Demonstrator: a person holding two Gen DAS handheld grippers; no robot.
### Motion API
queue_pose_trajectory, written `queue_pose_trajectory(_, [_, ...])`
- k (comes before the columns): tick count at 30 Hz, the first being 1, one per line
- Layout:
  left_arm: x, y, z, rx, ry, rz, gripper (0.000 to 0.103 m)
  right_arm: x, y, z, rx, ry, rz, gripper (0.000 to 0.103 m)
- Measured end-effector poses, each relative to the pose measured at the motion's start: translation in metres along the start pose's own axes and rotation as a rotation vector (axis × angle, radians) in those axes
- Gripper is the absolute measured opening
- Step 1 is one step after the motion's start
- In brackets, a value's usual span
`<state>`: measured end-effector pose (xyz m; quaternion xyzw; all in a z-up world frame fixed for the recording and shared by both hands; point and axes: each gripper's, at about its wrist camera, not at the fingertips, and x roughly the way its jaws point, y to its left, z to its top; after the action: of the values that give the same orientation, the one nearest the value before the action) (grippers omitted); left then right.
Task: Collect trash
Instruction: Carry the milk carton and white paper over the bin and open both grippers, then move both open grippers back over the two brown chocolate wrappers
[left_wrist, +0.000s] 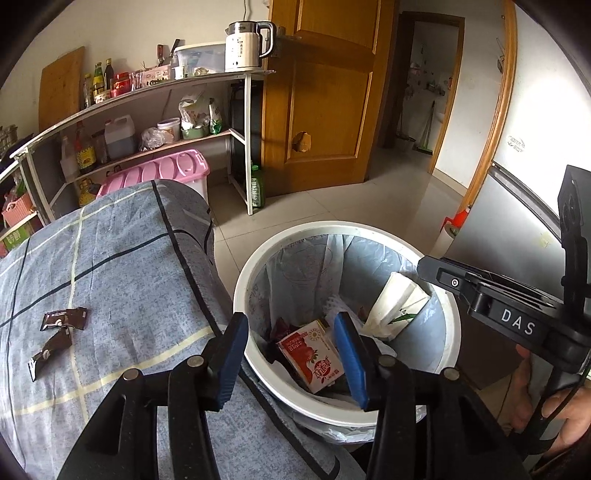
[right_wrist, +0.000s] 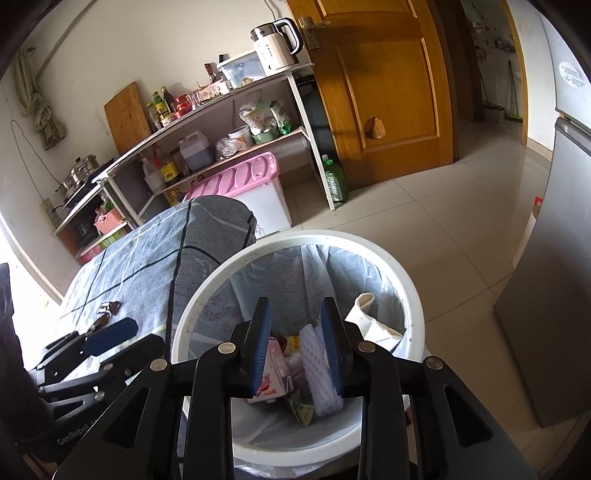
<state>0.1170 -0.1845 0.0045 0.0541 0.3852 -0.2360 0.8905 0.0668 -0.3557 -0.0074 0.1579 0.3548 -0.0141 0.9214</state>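
A white bin (left_wrist: 243, 280) with a clear liner stands on the floor against the table. In it lie a red-and-white drink carton (left_wrist: 314, 356), a white paper pack (left_wrist: 397, 304) leaning on the far wall, and a white foam net (right_wrist: 317, 369). My left gripper (left_wrist: 291, 325) hangs open over the bin's near left rim, nothing between its blue pads. My right gripper (right_wrist: 296, 308) is open above the bin's mouth, with the foam net and carton (right_wrist: 273, 373) lying below it, untouched. Two brown wrappers (left_wrist: 64, 319) rest on the grey checked tablecloth (left_wrist: 129, 258).
A white shelf rack (left_wrist: 247, 147) with bottles, bags and a kettle (left_wrist: 245, 44) stands behind. A pink-lidded box (left_wrist: 162, 171) sits beside the table. A green bottle (left_wrist: 258, 188) stands on the floor by a wooden door (left_wrist: 325, 92). A grey fridge (right_wrist: 565, 258) stands right.
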Motion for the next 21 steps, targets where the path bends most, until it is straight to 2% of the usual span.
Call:
queue_pose_trajectory(4, [-0.010,0.007,-0.001,-0.009,-0.018,0.024,0.048,-0.006,0.011,-0.001,-0.029,-0.013,-0.003,0.040])
queue_pose_trajectory(10, [-0.028,0.021,-0.004,-0.027,-0.048,0.039,0.049,-0.007,0.029,-0.002,-0.049,-0.018,0.010,0.041])
queue_pose_trajectory(14, [-0.038,0.035,-0.008,-0.046,-0.063,0.064,0.049,-0.006,0.043,-0.002,-0.064,-0.019,0.030,0.053])
queue_pose_trajectory(21, [-0.053,0.072,-0.014,-0.102,-0.081,0.097,0.049,-0.003,0.079,-0.003,-0.112,-0.014,0.071,0.054])
